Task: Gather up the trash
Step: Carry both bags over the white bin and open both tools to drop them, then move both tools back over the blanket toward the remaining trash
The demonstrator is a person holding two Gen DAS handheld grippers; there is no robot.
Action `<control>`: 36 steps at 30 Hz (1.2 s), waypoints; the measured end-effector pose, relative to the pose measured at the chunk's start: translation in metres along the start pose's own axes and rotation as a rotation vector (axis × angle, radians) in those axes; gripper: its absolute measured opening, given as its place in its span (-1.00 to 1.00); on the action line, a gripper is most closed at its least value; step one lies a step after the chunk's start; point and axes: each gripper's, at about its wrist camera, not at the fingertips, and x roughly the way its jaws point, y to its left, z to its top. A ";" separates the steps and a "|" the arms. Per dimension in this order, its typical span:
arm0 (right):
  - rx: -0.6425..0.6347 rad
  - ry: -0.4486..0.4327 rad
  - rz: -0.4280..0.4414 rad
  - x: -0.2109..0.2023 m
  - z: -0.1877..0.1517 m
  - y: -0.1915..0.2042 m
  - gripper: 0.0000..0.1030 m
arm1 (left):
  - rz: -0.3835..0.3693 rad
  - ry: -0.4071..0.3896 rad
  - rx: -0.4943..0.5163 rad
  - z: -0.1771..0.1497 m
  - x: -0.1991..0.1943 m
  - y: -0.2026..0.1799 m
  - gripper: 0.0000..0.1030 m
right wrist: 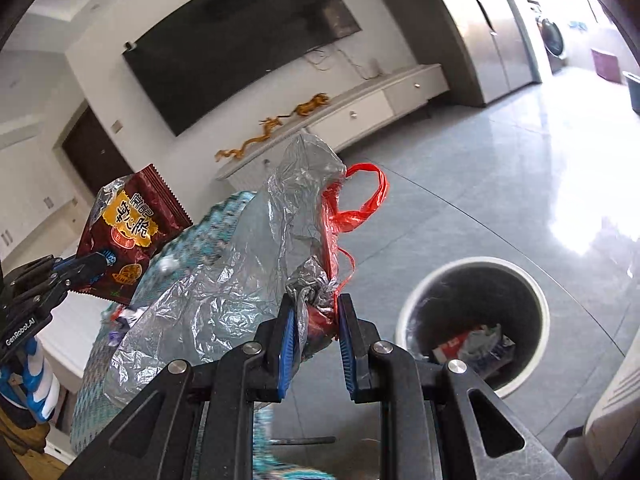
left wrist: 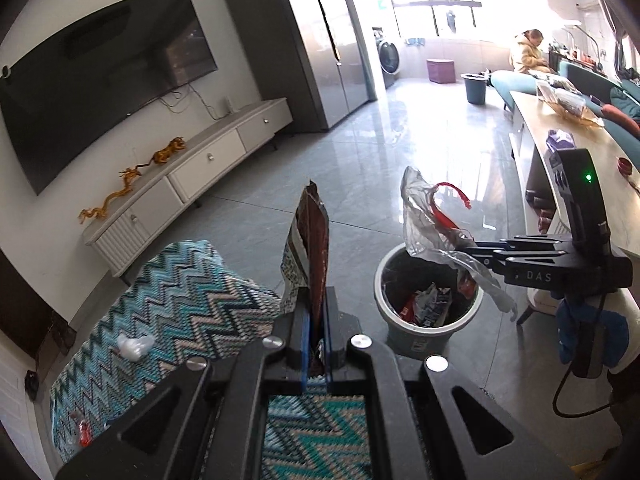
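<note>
My left gripper (left wrist: 316,304) is shut on a dark red snack wrapper (left wrist: 314,240) that stands up between its blue pads; the same wrapper (right wrist: 128,232) shows at the left of the right wrist view. My right gripper (right wrist: 316,316) is shut on a bundle of grey plastic bag (right wrist: 256,264) and red plastic bag (right wrist: 360,196). In the left wrist view that bundle (left wrist: 432,224) hangs over the rim of a round trash bin (left wrist: 424,340). The bin (right wrist: 536,292) holds several crumpled wrappers and sits on the floor to the right of both grippers.
A zigzag-patterned teal cushion (left wrist: 180,300) lies below the left gripper with small scraps (left wrist: 134,346) on it. A long table (left wrist: 580,152) runs along the right. A TV cabinet (left wrist: 192,172) lines the wall. A person (left wrist: 528,52) sits far back, near a second bucket (left wrist: 475,88).
</note>
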 end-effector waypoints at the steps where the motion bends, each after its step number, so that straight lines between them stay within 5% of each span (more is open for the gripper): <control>1: 0.010 0.002 -0.008 0.001 0.000 -0.007 -0.62 | -0.011 0.008 0.007 0.002 0.006 -0.003 -0.91; 14: 0.139 0.076 -0.170 0.030 -0.003 -0.099 -0.62 | -0.292 0.200 -0.021 0.043 0.123 -0.060 -0.91; 30: 0.213 0.233 -0.349 0.095 -0.026 -0.168 -0.57 | -0.447 0.369 -0.246 0.055 0.240 -0.077 -0.81; 36: 0.232 0.244 -0.393 0.093 -0.028 -0.173 -0.19 | -0.470 0.370 -0.298 0.055 0.247 -0.078 -0.07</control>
